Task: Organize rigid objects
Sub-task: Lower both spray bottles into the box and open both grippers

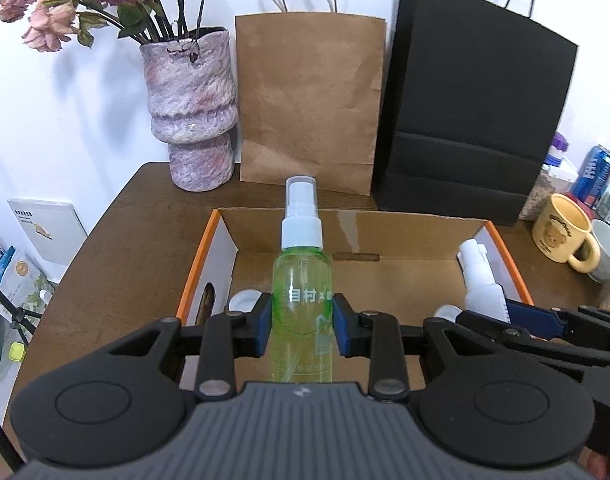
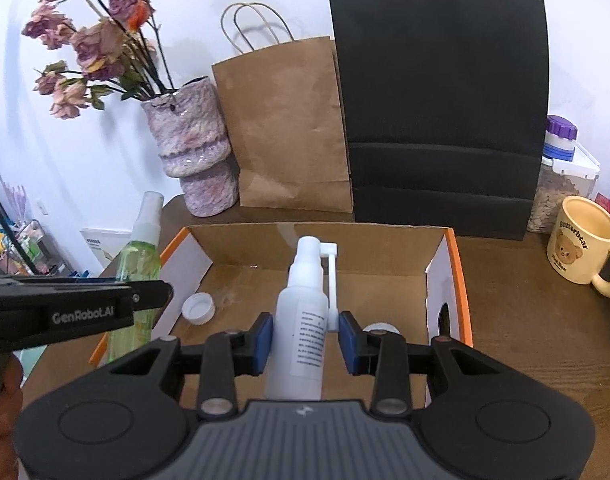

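A: Nearest the lens, the left gripper has its blue fingers clamped on the green spray bottle, upright, above the near edge of the cardboard box. What does the right one carry?

B: The right gripper is closed on the white spray bottle, nozzle arm folded down its side, also over the open box.

A: How should both go in well?

B: I judge each should come down on bare cardboard, clear of the 2 loose white caps on the box floor, and the fingers should release only once the base rests there. An upright bottle could tip off a cap.

A: And the pose?

B: Both grippers angle downward, side by side, left beside right, close enough that they could bump.
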Demonstrator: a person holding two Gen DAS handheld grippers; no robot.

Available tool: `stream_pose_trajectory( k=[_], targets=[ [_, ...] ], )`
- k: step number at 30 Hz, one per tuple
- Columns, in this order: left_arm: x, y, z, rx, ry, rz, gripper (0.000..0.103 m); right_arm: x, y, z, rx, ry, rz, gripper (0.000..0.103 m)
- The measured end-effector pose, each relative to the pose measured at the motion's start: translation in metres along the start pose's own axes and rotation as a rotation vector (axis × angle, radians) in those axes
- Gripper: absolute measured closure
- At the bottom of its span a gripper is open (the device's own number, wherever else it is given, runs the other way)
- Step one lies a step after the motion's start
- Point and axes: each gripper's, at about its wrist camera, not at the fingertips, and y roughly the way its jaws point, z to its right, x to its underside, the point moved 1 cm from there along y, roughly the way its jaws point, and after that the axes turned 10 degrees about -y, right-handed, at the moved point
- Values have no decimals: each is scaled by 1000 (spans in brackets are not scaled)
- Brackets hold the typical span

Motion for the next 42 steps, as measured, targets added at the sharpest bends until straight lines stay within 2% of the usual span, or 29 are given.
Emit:
stream_pose_trajectory(
  k=[19, 20, 21, 22, 23, 24, 26, 28, 30, 42],
  targets=[
    [-12, 69, -5, -15, 45, -69, 70, -3, 72, 12, 33, 24, -97, 68],
    [-11, 70, -4, -19, 50, -64, 69, -2, 74, 13, 33, 30, -104, 68],
    [-11, 70, -4, -19, 54, -58, 63, -1, 76, 15, 32, 36, -114, 67],
    [-12, 70, -5, -20, 53, -52, 51, 0, 77, 16, 33, 39, -121, 67],
    [-13, 70, -5, -19, 48, -47, 45, 2, 79, 17, 39, 41, -125, 64],
    [-13, 70, -6, -17, 46, -42, 33, 3, 80, 18, 41, 41, -131, 59],
    [-14, 68, -7, -17, 45, -26, 23, 5, 80, 21, 51, 47, -136, 29],
    [-14, 66, -9, -11, 41, -20, 6, 6, 78, 23, 57, 49, -136, 13],
    [-14, 64, -10, -9, 33, -15, 0, 8, 79, 24, 61, 51, -144, 2],
    [-13, 44, -12, -27, 37, -2, 0, 9, 62, 28, 75, 59, -133, 0]
  ],
)
